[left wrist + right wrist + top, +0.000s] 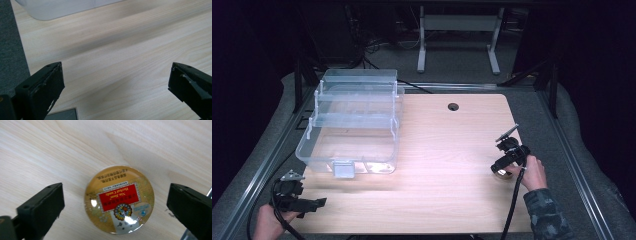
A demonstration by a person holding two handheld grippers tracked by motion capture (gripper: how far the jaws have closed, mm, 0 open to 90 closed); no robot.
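Observation:
A round gold tin (119, 199) with a red label lies flat on the wooden table (447, 150). It sits between the two wide-apart jaws of my right gripper (116, 195), which points down at it, and neither pad touches it. In the high view the tin (501, 174) peeks out under the right gripper (502, 169) near the table's right edge. My left gripper (314, 204) hovers open at the front left corner. In its own view the left gripper (116, 75) has only bare wood between its jaws.
A clear plastic tiered box (352, 125) stands open at the back left of the table, its latch facing the front. A cable hole (453, 106) sits at the far edge. Grey matting (562, 140) surrounds the table. A flat grey corner (63, 115) shows by the left jaw.

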